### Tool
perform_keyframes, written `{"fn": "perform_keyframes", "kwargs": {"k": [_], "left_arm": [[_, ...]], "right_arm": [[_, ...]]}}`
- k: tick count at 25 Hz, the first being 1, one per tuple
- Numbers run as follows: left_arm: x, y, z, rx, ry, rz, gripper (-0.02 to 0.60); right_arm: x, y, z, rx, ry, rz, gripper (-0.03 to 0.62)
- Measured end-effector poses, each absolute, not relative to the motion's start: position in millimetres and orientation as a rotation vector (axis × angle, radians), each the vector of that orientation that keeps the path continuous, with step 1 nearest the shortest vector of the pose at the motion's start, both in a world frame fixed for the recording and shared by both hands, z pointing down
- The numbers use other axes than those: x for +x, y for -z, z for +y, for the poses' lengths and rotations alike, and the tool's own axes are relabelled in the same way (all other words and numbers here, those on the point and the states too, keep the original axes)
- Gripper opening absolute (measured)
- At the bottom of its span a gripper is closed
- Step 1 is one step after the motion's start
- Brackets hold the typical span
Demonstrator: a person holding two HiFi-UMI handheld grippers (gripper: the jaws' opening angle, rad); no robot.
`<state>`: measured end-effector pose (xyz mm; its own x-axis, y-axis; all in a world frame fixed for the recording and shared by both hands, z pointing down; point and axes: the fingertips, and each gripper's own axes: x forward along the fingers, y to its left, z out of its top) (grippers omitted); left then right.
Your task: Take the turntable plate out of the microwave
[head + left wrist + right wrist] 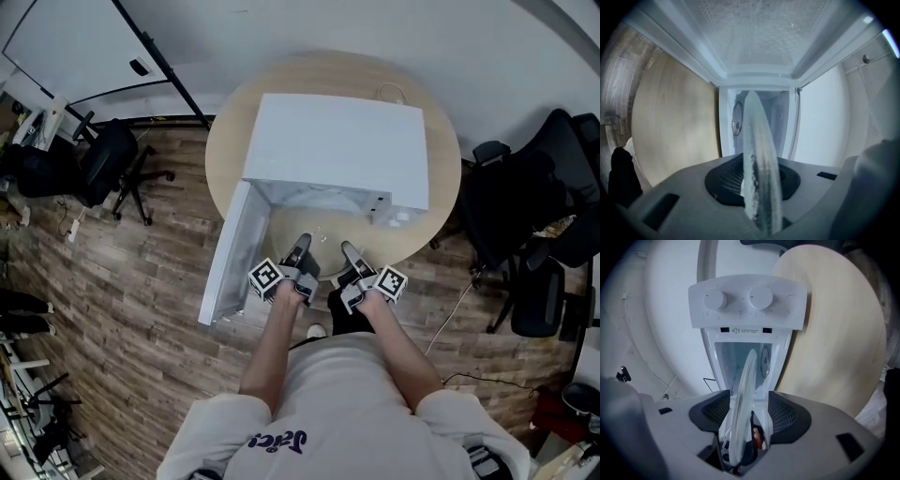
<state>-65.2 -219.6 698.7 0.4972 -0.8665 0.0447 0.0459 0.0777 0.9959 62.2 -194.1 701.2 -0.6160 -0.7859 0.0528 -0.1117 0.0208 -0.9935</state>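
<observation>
While the microwave door [230, 251] is hanging open at left, the left hand-held gripper [301, 246] is clamping the clear turntable plate [759, 168], faint from above, at the mouth of the microwave [337, 150]; the right hand-held gripper [348, 249] is straddling its rim, jaws apart.

- Garment: white short-sleeved T-shirt [328, 412], loose cut, with a dark blue script print [278, 441] across its chest.
- Past the T-shirt's hem: black trousers [349, 317].
- Left gripper [299, 247], beyond the T-shirt's left sleeve: pale grey moulded shell and dark jaws. Its left cube [265, 278] is faced with black-and-white square markers.
- Right gripper [350, 251], beyond the T-shirt's right sleeve: same build, with a matching right cube [391, 281].
- Each shell, seen close: black mesh-textured pads in rounded recesses, and small dark rectangular slots on the flanks.
</observation>
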Motion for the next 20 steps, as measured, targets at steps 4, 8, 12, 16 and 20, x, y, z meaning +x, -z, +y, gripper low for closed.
{"fn": "perform_keyframes", "kwargs": {"k": [4,8,12,16,20], "left_arm": [[-67.2,-683.3,-199.4,1.320,0.841,-0.783,0.078],[-70.7,-669.8,-183.9,1.310,0.862,-0.778,0.078],[-73.4,-651.8,-173.4,1.312,0.863,-0.764,0.078],[-72.7,-626.7,-163.7,1.366,0.859,-0.757,0.078],[-69.3,-608.0,-153.1,1.374,0.815,-0.764,0.078]], "right_arm": [[56.1,-684.4,-195.3,-0.864,1.649,1.763,0.245],[47.3,-671.1,-187.5,-0.815,1.677,1.820,0.244],[38.0,-645.7,-175.7,-0.755,1.680,1.860,0.151],[39.0,-630.7,-162.3,-0.828,1.692,1.869,0.060],[42.2,-613.6,-148.7,-0.868,1.703,1.844,0.044]]}}
